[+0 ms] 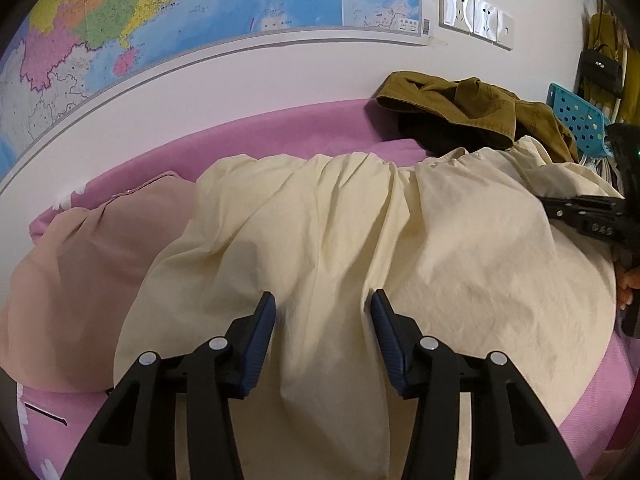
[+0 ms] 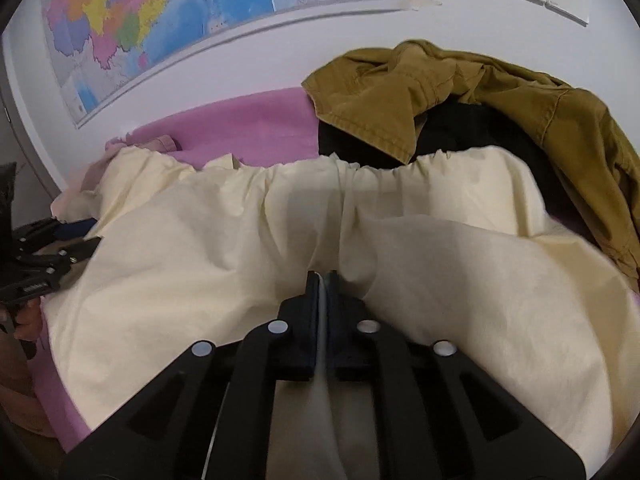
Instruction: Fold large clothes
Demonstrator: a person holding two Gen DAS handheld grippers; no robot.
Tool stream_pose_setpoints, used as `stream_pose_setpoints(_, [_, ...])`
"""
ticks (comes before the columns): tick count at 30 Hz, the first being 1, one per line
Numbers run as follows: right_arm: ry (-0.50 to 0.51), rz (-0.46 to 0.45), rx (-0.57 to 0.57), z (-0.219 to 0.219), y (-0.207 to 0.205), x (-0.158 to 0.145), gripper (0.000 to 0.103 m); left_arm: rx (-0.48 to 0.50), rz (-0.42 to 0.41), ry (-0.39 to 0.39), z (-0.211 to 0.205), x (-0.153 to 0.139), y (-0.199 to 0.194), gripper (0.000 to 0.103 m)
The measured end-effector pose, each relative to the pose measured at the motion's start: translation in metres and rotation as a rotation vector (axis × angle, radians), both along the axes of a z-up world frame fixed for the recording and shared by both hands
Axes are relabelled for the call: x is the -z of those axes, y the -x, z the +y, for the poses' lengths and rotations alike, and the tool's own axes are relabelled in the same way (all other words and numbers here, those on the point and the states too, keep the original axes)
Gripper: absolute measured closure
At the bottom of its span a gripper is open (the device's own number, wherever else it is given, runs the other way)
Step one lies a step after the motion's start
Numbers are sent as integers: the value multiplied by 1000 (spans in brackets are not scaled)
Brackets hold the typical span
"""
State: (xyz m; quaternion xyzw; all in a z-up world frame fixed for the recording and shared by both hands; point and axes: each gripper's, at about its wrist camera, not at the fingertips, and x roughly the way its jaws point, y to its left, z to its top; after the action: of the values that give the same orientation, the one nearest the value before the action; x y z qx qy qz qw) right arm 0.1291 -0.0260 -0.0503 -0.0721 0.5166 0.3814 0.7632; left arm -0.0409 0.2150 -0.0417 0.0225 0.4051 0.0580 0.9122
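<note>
Between your right gripper's [image 2: 323, 280] jaws, a thin fold of the cream garment [image 2: 248, 248] was pinched, the pads pressed together on the cloth. Your left gripper [image 1: 323, 308] stood half spread over the same garment, its blue pads [image 1: 262, 336] on either side of a raised ridge of fabric without pressing it. The cream garment [image 1: 340, 232] lay spread across the pink bed cover [image 1: 280, 132], its gathered waistband at the far edge toward the wall. To its left, in the left wrist view, a peach cloth [image 1: 80, 272] lay partly tucked under it. Beyond the waistband, an olive-brown jacket [image 2: 460, 96] sat crumpled over something black. On the wall hung a coloured map [image 2: 168, 20], with white wall sockets [image 1: 474, 14] to its right. A blue perforated basket [image 1: 576, 116] stood at the far right.
</note>
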Motion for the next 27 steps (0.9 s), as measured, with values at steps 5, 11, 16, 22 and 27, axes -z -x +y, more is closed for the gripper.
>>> stream_pose_setpoints(5, [-84,-28,14,-24,8,-34,69,-1,-12,-8,-1,-2,4,54])
stream_pose_setpoints(11, [-89,-32,135,-74,-7,-42,69,2,-9,-21,-3,1,3,53])
stream_pose_setpoints(16, [-19,39,244,-101,-38,3,79,0,-7,34,8,9,-4,47])
stream_pose_setpoints(22, [-132,49,264,-124,-30,-24,73,6,-25,54,11,1,8,47])
stream_pose_setpoints(27, [-153,29,296,-162,-12,-41,72,38,-81,91,22,-11,43,47])
